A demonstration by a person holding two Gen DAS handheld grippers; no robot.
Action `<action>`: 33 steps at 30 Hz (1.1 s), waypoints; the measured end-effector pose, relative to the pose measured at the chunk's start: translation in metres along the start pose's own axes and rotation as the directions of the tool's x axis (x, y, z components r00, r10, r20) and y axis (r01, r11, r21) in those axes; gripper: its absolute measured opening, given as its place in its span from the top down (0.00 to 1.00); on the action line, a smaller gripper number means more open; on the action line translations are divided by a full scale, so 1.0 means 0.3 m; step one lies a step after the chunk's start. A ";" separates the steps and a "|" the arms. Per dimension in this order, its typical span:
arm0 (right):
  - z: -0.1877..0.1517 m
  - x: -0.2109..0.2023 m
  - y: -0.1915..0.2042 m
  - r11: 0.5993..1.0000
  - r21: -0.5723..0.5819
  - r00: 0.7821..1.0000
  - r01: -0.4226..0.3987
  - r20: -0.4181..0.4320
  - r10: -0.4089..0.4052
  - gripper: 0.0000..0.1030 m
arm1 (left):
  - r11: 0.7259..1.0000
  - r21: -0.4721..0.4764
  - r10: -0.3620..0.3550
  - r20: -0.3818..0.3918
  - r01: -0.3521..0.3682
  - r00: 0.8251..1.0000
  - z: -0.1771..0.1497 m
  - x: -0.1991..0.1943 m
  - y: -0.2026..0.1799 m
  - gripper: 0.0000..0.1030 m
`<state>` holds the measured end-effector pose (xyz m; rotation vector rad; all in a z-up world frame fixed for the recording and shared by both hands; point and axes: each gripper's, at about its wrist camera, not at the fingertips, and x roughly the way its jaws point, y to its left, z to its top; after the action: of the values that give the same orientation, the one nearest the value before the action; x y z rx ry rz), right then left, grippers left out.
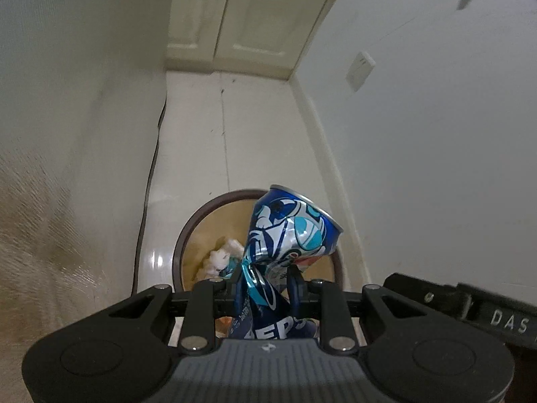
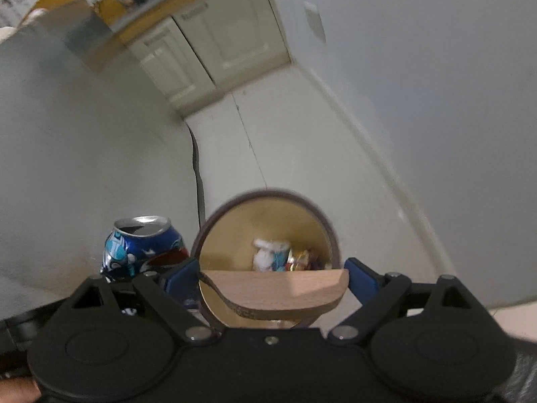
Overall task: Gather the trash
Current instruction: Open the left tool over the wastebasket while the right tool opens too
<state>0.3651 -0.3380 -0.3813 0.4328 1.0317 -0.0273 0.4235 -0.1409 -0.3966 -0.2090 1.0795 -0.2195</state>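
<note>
Nearest the left wrist camera, the left gripper [image 1: 265, 280] is clamped narrow on a crushed blue soda can [image 1: 288, 235], pinched at its crumpled waist; the can's rimmed end points up and away, above the open mouth of a round bin [image 1: 178, 245]. Crumpled white paper [image 1: 221, 257] lies inside the bin. In the right wrist view, the right gripper [image 2: 272, 273] stands wide, its blue pads [image 2: 360, 273] bearing on both ends of a half-round wooden lid [image 2: 278, 290], held over the bin's near rim. Wrappers [image 2: 295, 258] show at the bin's bottom. The bin stands on a pale tiled floor [image 1: 255, 127] in a narrow passage. Cream cabinet doors [image 1: 248, 23] close the far end.
</note>
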 end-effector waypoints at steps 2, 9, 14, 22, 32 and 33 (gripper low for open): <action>-0.013 0.070 -0.001 1.000 0.007 1.000 -0.002 -0.025 0.002 0.09 | 1.000 -0.009 0.007 -0.008 -0.007 1.000 0.005 0.050 0.027 0.75; 0.021 0.228 0.000 0.999 0.023 0.998 -0.022 -0.064 0.024 0.09 | 0.999 -0.040 -0.004 -0.040 0.003 0.999 0.005 0.159 0.090 0.74; 0.041 0.286 -0.009 0.998 0.036 0.995 -0.061 -0.075 0.063 0.03 | 1.000 -0.013 0.018 -0.074 -0.019 0.997 -0.002 0.198 0.088 0.70; 0.036 0.306 0.001 0.994 -0.112 0.995 -0.007 -0.095 -0.004 0.02 | 0.991 0.046 0.130 -0.132 -0.125 0.983 -0.021 0.215 0.101 0.38; 0.023 0.312 -0.009 0.974 -0.218 0.991 0.053 -0.110 -0.079 0.02 | 0.985 0.067 0.168 -0.168 -0.159 0.971 -0.030 0.238 0.129 0.02; 0.022 0.313 -0.009 0.972 -0.227 0.990 0.057 -0.112 -0.085 0.02 | 0.985 0.067 0.168 -0.171 -0.159 0.971 -0.032 0.242 0.127 0.00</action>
<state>0.4189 -0.3259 -0.4579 0.1941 1.1553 0.0512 0.4507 -0.1253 -0.4730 -0.0524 1.2586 -0.1193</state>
